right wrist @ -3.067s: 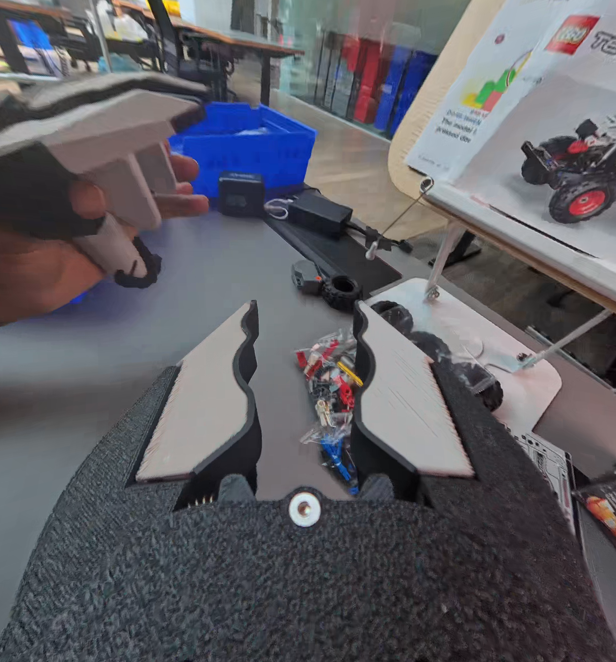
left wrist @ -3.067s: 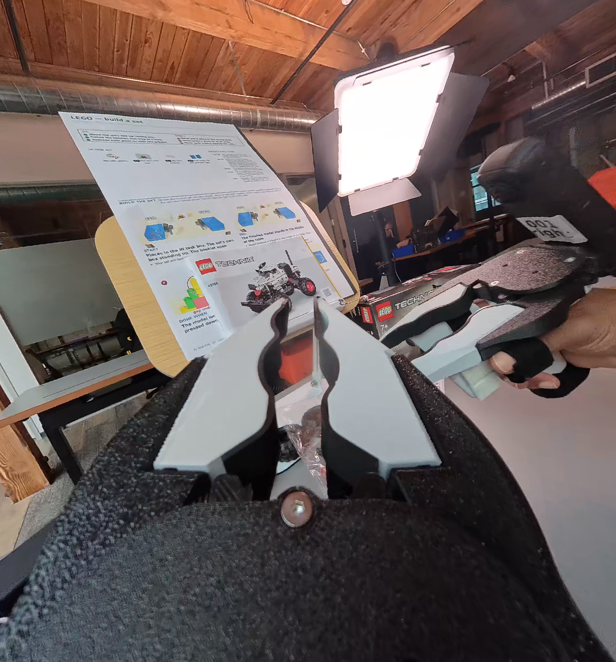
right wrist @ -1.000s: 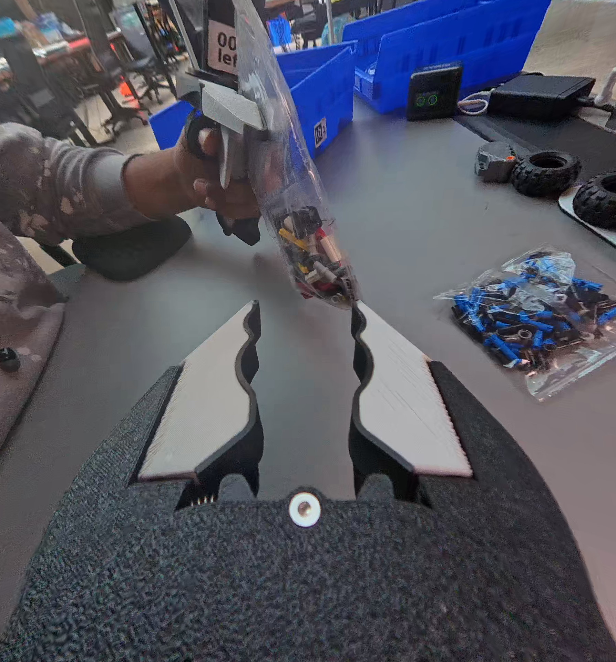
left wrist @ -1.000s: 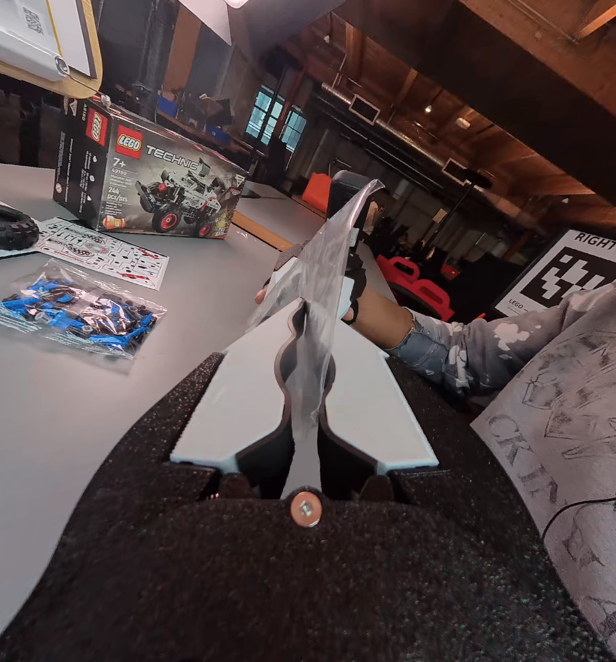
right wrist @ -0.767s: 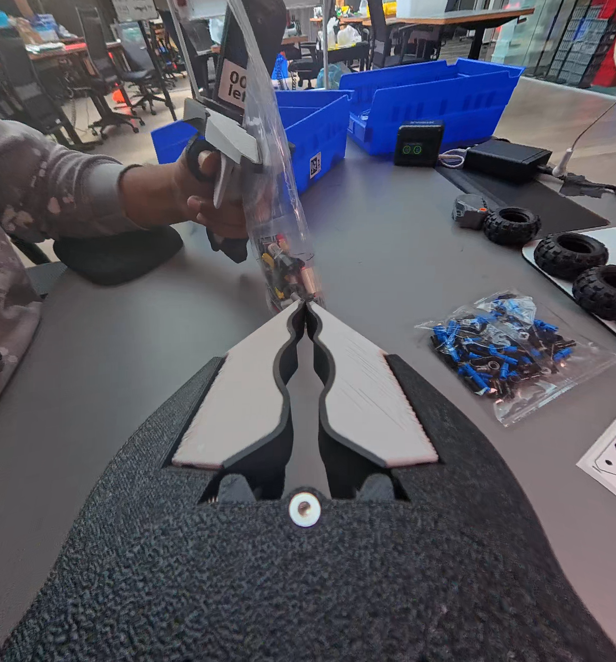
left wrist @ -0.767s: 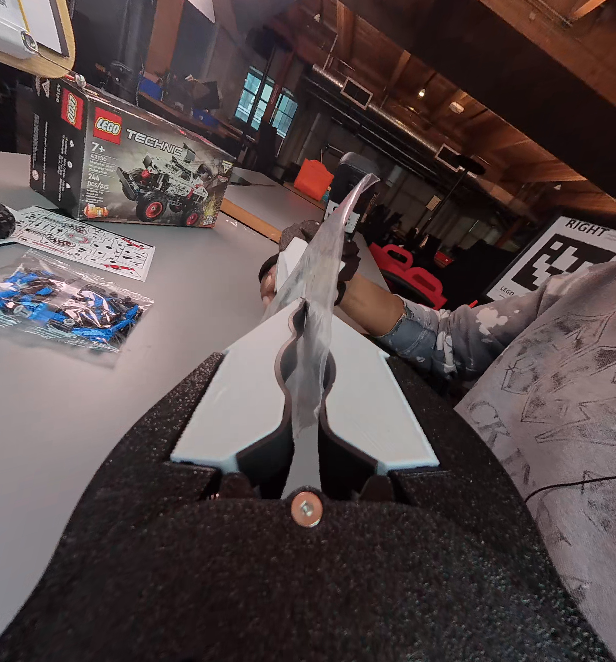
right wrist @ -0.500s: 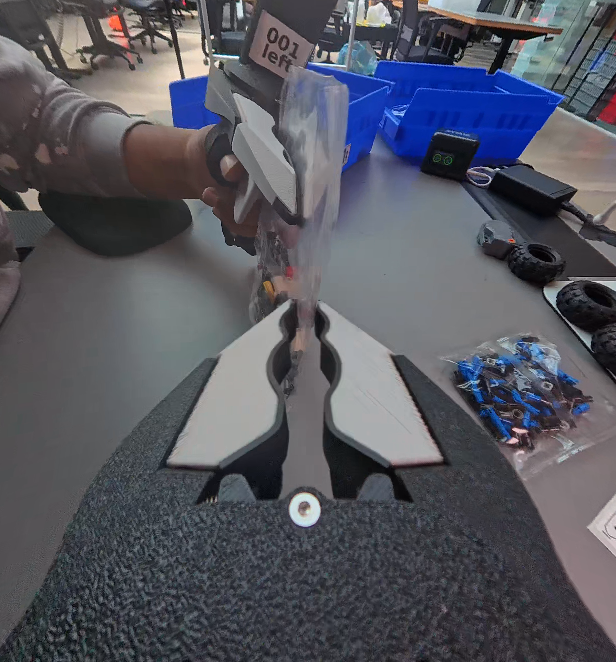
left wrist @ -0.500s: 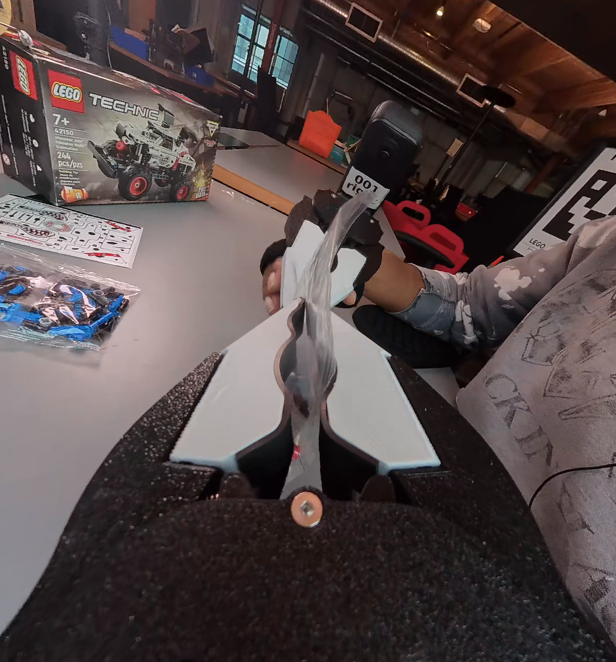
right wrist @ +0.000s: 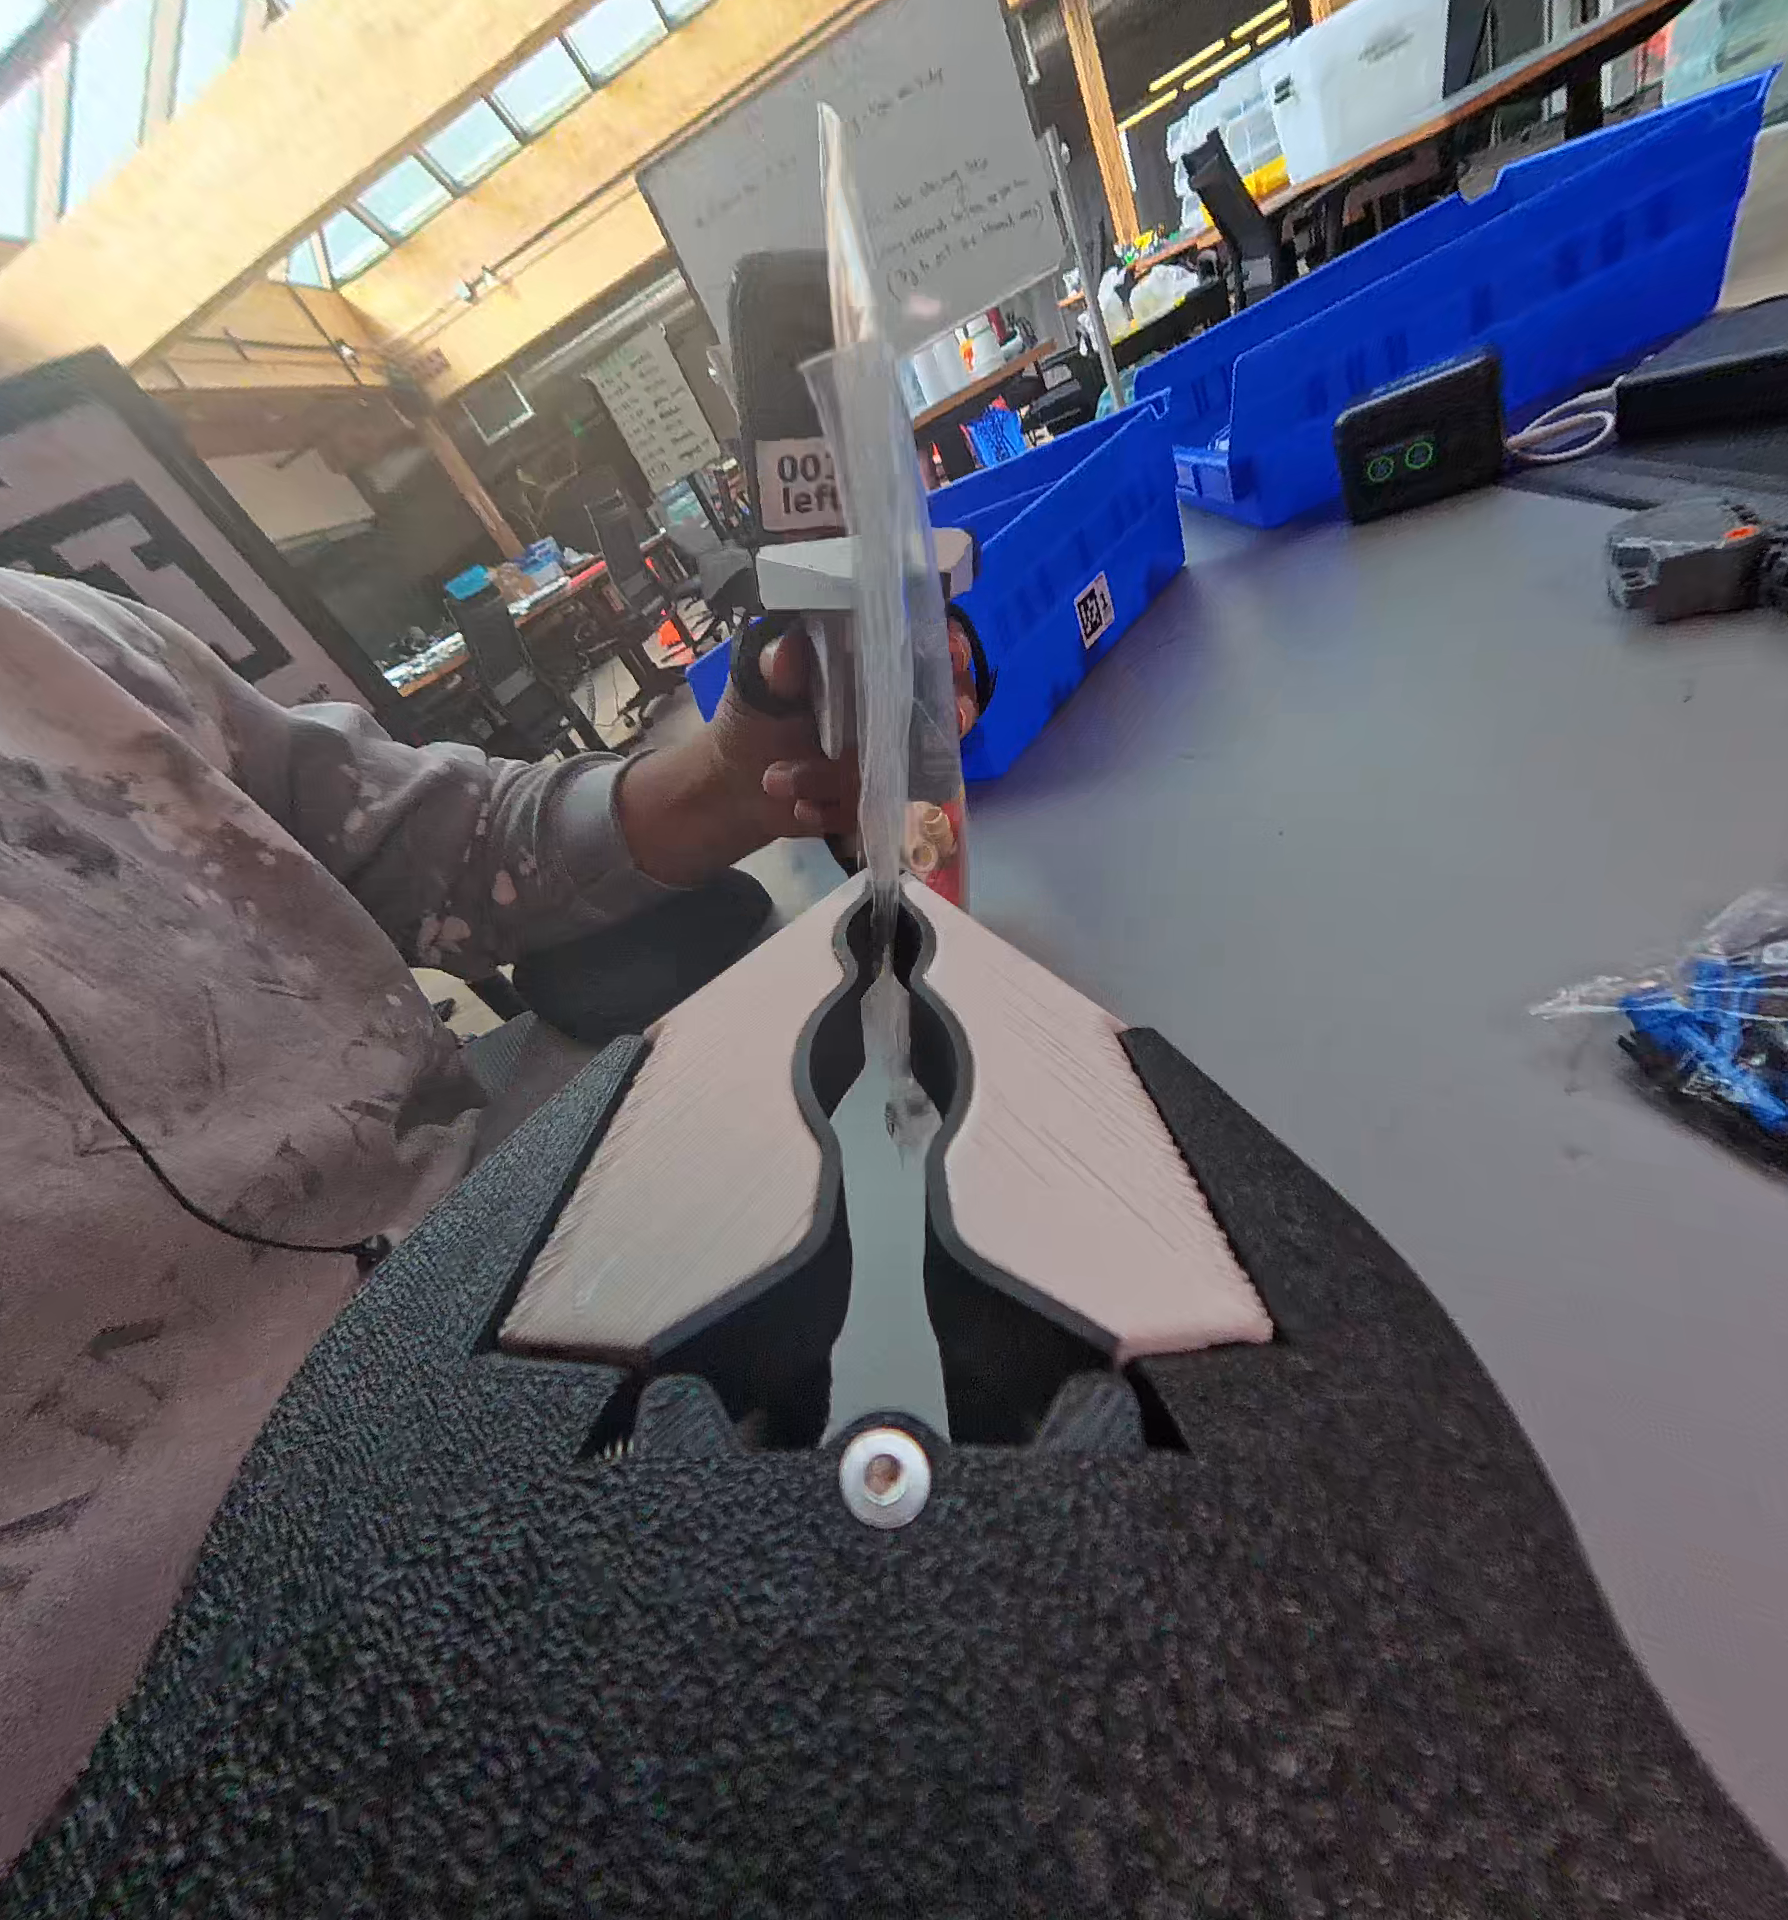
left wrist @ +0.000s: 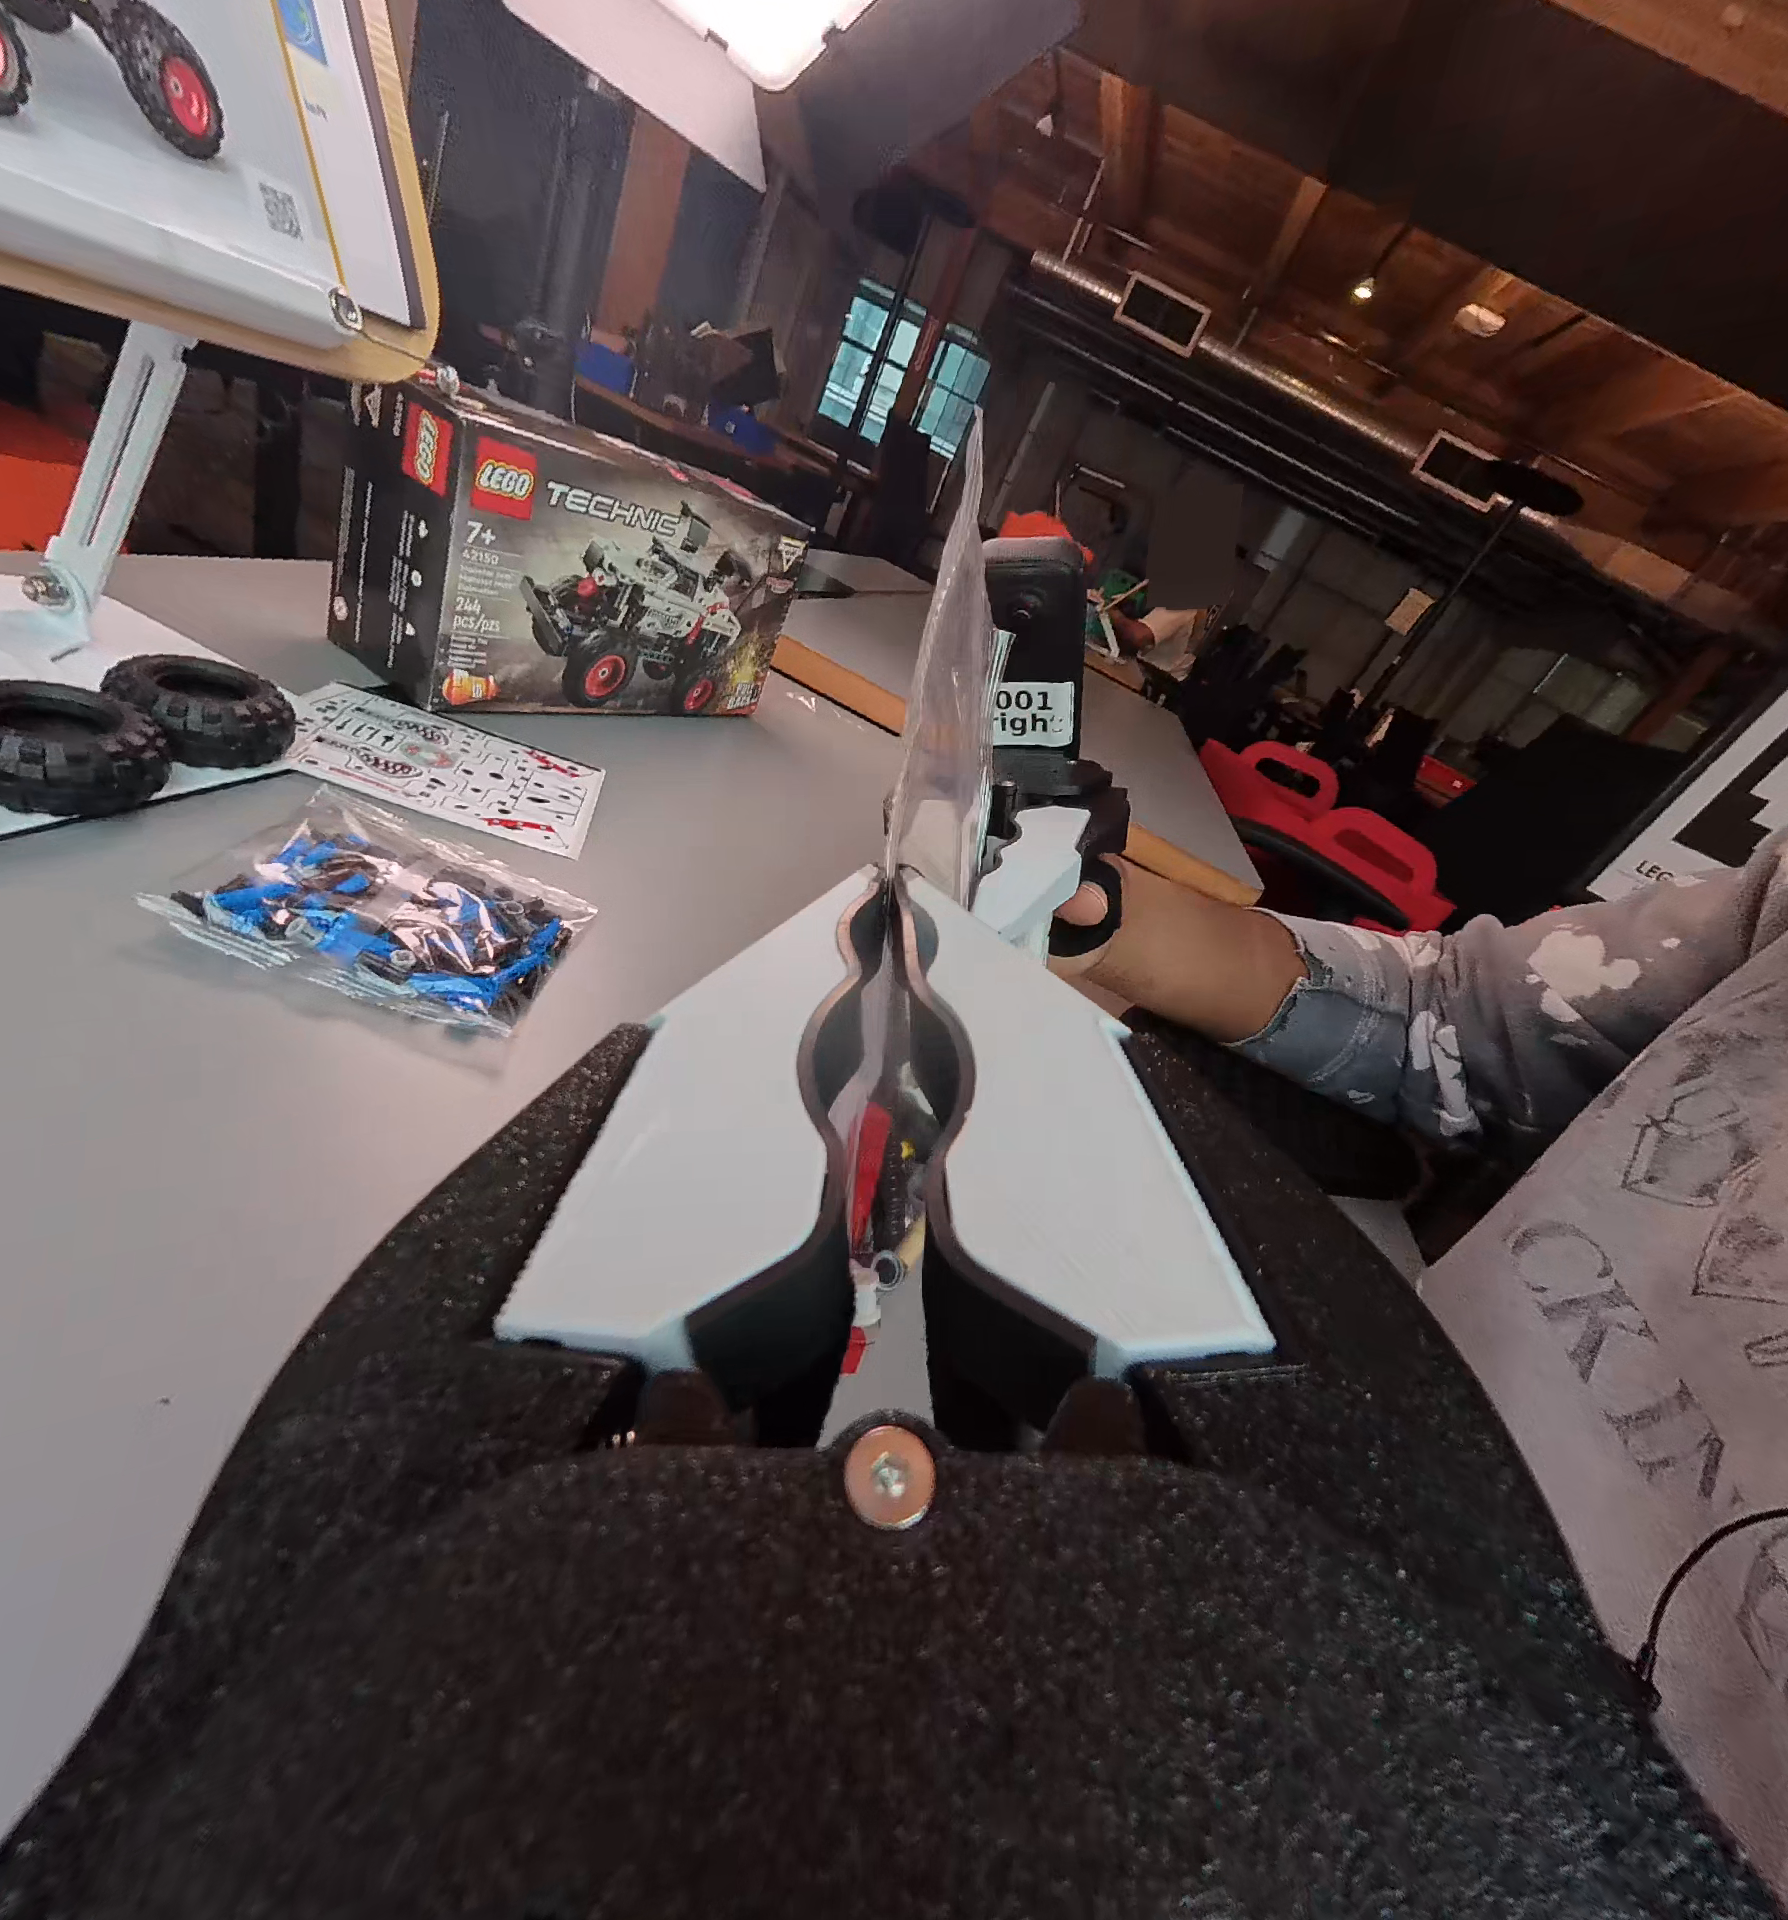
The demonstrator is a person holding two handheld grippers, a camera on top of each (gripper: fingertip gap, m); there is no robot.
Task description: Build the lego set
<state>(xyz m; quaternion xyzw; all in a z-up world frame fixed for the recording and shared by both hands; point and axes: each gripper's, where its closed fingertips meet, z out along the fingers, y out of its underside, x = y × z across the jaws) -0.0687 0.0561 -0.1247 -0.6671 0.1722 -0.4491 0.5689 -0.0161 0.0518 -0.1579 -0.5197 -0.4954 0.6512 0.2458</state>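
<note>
1. Left wrist view: your left gripper [left wrist: 890, 894] is pressed closed on the clear parts bag [left wrist: 937, 665], with film running up past the fingertips and small red, black and tan pieces sagging low in the gap between the fingers. A second ago this gripper alone carried the bag. Now the right gripper [left wrist: 1015, 862] sits just beyond the film, facing you. On the grey table [left wrist: 194, 1143] lie the second bag of blue and black pieces [left wrist: 370, 920], the sticker sheet [left wrist: 443, 764], two loose black tyres [left wrist: 48, 743] and the set's box [left wrist: 557, 592], all well apart from the held bag.

2. Right wrist view: your right gripper [right wrist: 885, 899], which stood wide open a second ago, has since clamped down, and its tips now pinch an edge of the same bag [right wrist: 874, 499]. The left gripper [right wrist: 848, 623] holds the film opposite you, and pieces show through the plastic near your fingertips. Blue bins [right wrist: 1077, 582] stand behind.

3. What it means: with both grippers on the one bag, it hangs taut between them above the table. That reads as the set-up for tearing it open, so no building has begun. Pull apart steadily, since a sudden split could scatter the small pieces.
</note>
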